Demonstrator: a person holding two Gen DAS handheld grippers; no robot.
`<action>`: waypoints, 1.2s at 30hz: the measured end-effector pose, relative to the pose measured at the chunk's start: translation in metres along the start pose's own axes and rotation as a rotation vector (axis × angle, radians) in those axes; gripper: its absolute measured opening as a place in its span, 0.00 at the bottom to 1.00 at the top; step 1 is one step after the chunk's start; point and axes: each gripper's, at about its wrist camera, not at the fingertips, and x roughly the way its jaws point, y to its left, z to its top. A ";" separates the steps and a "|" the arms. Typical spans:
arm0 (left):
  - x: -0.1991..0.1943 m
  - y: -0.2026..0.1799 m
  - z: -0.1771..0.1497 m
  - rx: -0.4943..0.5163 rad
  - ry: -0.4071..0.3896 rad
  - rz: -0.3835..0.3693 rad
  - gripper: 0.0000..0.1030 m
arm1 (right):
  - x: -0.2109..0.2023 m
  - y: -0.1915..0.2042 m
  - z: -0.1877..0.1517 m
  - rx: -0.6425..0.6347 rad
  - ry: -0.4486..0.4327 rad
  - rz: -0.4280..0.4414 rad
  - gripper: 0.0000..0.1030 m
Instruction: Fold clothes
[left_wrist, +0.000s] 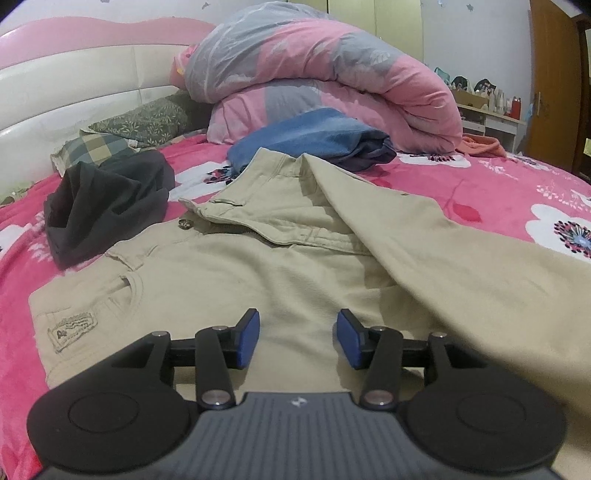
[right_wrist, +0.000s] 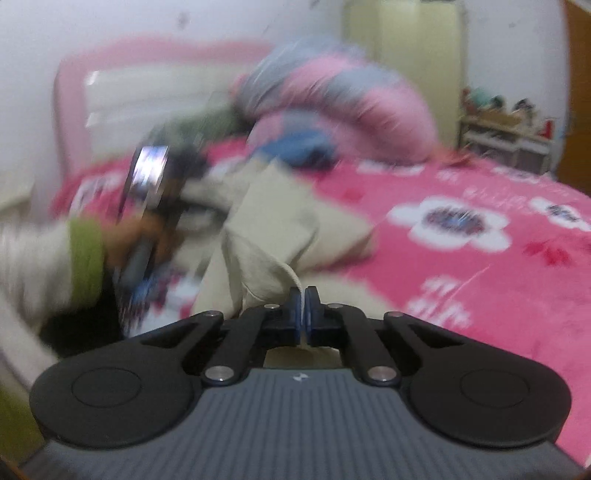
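On a bed covered by a pink floral blanket (left_wrist: 480, 192), one pair of khaki trousers (left_wrist: 221, 266) lies spread out, waistband toward the headboard, with its metal button (left_wrist: 183, 223) showing at the open fly and a sewn label (left_wrist: 72, 326) near a pocket. One trouser leg (left_wrist: 461, 258) is lifted and drawn across the rest of the garment toward the right.

The left gripper (left_wrist: 298, 338) hovers low over the trousers with its two blue pads (left_wrist: 249, 339) spread wide apart; nothing sits between them, and whether they brush the cloth cannot be told.

The right gripper (right_wrist: 304, 314) is clenched, its two pads pressed nearly together on a pinch of the khaki cloth (right_wrist: 269, 251), which rises from the fingertips in a raised fold (this view is heavily motion-blurred). At the left of that view, a hand (right_wrist: 129, 236) with a green cuff (right_wrist: 86, 254) grips the other tool.

Three other garments lie beyond the trousers: one dark grey piece (left_wrist: 107, 206) crumpled at the left, one folded pair of blue jeans (left_wrist: 310, 138) just behind the waistband, and one orange piece (left_wrist: 484, 146) at the far right. One rolled pink-and-grey quilt (left_wrist: 332, 74) rests behind the jeans, and two pillows (left_wrist: 144, 120) (one leaf-patterned, one checked) lie against the white padded headboard (left_wrist: 74, 85).
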 end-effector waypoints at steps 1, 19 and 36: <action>0.000 0.000 0.000 0.002 -0.001 0.002 0.47 | -0.002 -0.007 0.006 0.021 -0.028 -0.016 0.01; 0.002 0.001 -0.001 -0.004 -0.007 -0.002 0.48 | 0.017 -0.135 0.125 0.075 -0.227 -0.231 0.00; 0.002 -0.001 -0.003 0.003 -0.010 0.006 0.49 | 0.048 -0.065 -0.010 0.243 0.171 0.039 0.58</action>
